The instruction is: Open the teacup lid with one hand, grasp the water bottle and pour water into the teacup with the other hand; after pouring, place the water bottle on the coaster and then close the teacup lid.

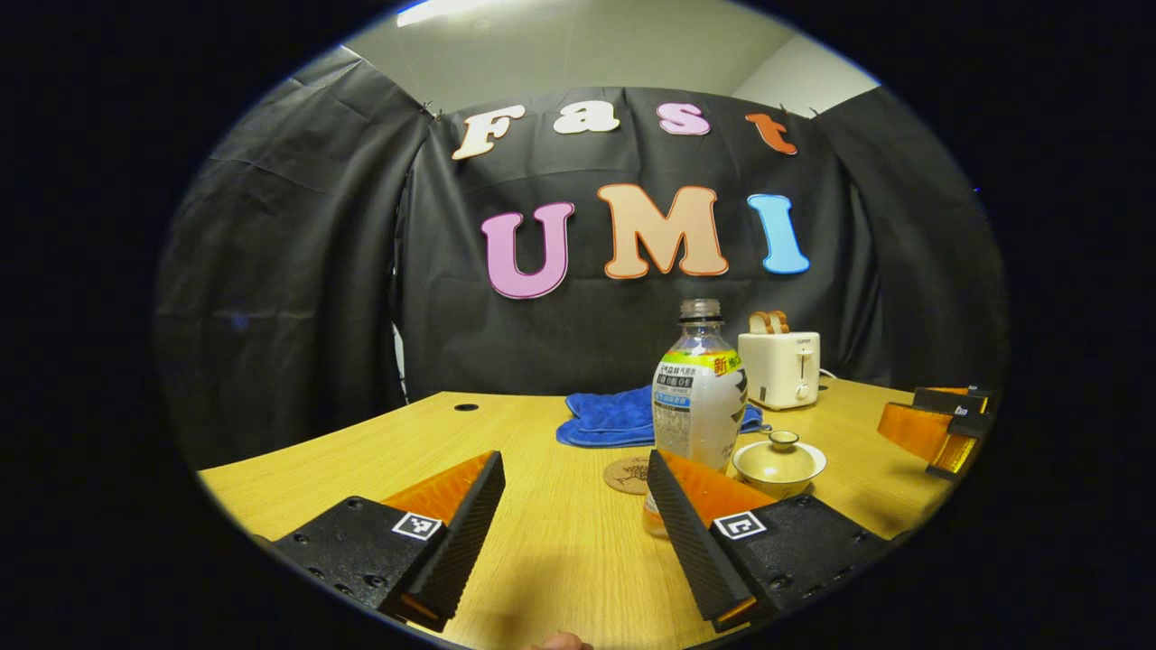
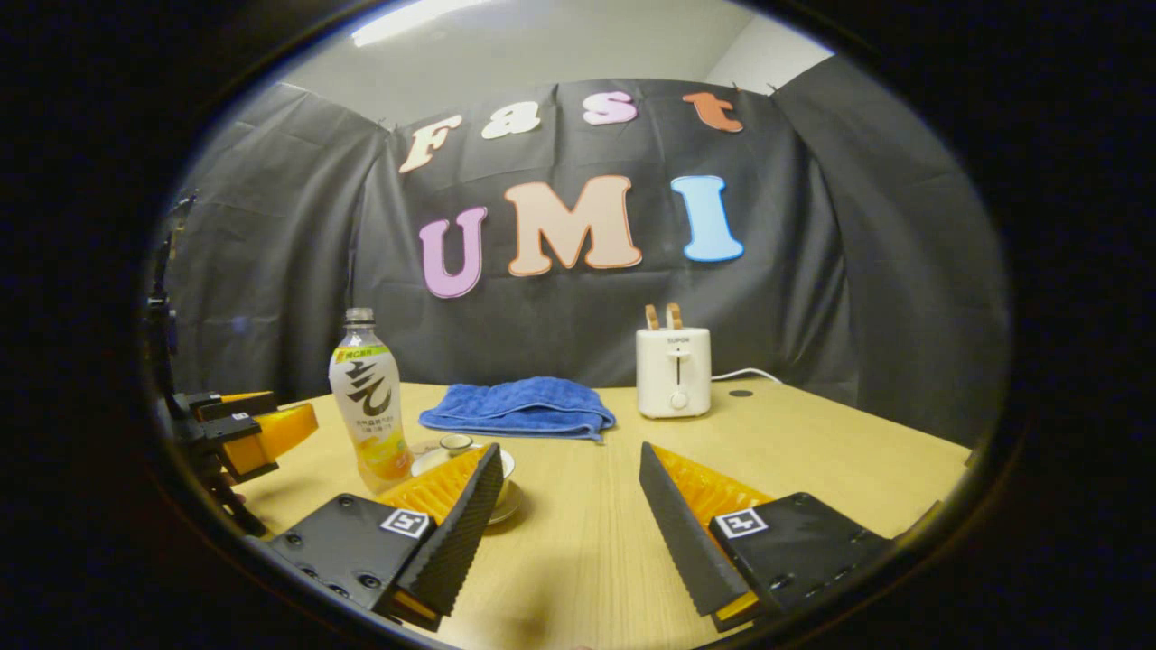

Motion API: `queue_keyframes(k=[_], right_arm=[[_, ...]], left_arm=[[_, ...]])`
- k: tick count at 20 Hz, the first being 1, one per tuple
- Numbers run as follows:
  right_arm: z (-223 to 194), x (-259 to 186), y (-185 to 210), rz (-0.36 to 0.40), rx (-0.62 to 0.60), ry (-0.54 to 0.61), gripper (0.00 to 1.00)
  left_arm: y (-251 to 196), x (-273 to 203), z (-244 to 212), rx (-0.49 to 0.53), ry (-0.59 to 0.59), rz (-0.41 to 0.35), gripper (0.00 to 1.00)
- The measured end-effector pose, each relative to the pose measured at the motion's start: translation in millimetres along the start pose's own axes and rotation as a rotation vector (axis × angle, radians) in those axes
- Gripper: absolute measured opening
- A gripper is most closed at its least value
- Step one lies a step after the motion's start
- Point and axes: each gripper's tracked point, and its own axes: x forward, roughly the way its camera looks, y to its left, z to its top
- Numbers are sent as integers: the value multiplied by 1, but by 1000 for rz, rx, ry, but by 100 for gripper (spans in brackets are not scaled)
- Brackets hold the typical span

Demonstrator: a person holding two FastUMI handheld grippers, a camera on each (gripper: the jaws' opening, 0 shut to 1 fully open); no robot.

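Grippers (image 1: 573, 506) (image 2: 569, 496) wide open, empty.

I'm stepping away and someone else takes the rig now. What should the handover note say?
Left gripper: jaws open, holding nothing.
Right gripper: jaws open, holding nothing.
Water bottle stands upright on the table, beside the coaster, not on it.
Teacup sits right of the bottle, lid on.
Done: nothing.
Left: lift lid, pour, bottle onto coaster, close lid.
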Motion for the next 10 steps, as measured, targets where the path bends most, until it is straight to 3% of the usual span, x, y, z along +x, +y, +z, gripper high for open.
queue_keyframes(k=[2,3,10], right_arm=[[-1,-1,-3,-24,-3,-1,94],[-1,-1,-5,-33,0,0,100],[-1,-1,-8,-55,0,0,94]], left_arm=[[-2,1,3,0,-15,1,93],[-3,1,2,0,-9,-3,93],[-2,1,3,-1,-13,-5,93]])
